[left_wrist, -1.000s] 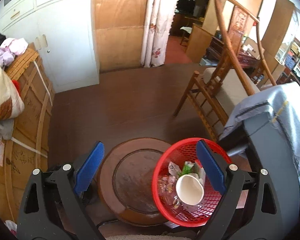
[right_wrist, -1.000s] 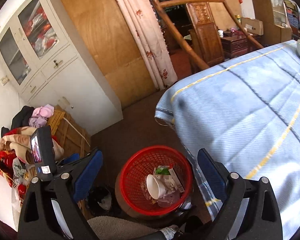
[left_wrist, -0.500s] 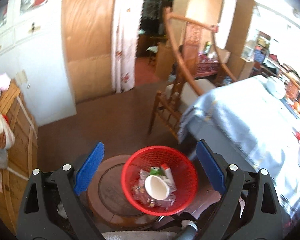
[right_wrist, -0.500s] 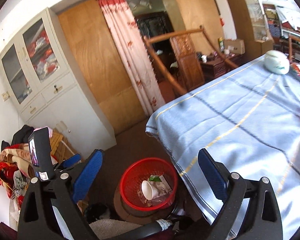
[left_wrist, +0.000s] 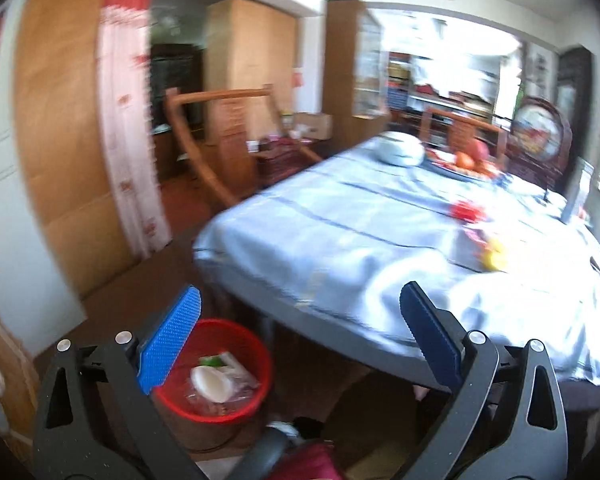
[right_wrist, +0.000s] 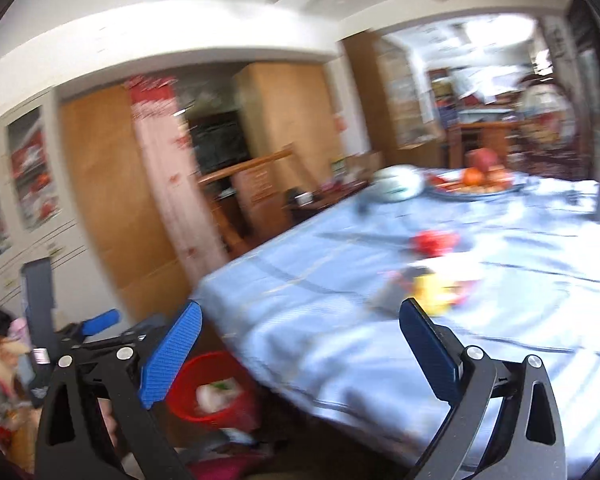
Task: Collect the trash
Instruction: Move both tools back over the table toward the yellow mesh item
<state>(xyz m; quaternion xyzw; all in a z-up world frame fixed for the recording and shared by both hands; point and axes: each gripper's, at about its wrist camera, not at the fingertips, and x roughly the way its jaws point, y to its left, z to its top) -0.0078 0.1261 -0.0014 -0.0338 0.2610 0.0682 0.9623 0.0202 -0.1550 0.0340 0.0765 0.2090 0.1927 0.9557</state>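
Note:
A red mesh basket (left_wrist: 210, 414) stands on the floor at the lower left, holding a white paper cup (left_wrist: 212, 384) and wrappers. My left gripper (left_wrist: 300, 292) hangs above it, its jaws opening with nothing between them. It faces a table under a pale blue cloth (left_wrist: 340, 240). On the cloth lie a red crumpled scrap (left_wrist: 466, 212) and a yellow piece (left_wrist: 494, 256). My right gripper (right_wrist: 302, 306) is open and empty over the table's near edge, with the yellow piece (right_wrist: 432, 292) and red scrap (right_wrist: 434, 242) beyond it and the basket (right_wrist: 196, 414) at the lower left.
A fruit plate (left_wrist: 468, 164) and a white rounded object (left_wrist: 400, 154) sit at the table's far end. A wooden chair frame (left_wrist: 204, 152) stands behind the table beside a pink curtain (left_wrist: 128, 140). White cabinets (right_wrist: 24, 184) line the left wall.
Both views have swung up and to the right, from the basket on the floor to the tabletop. The basket has slid to the lower left. Both grippers stay empty.

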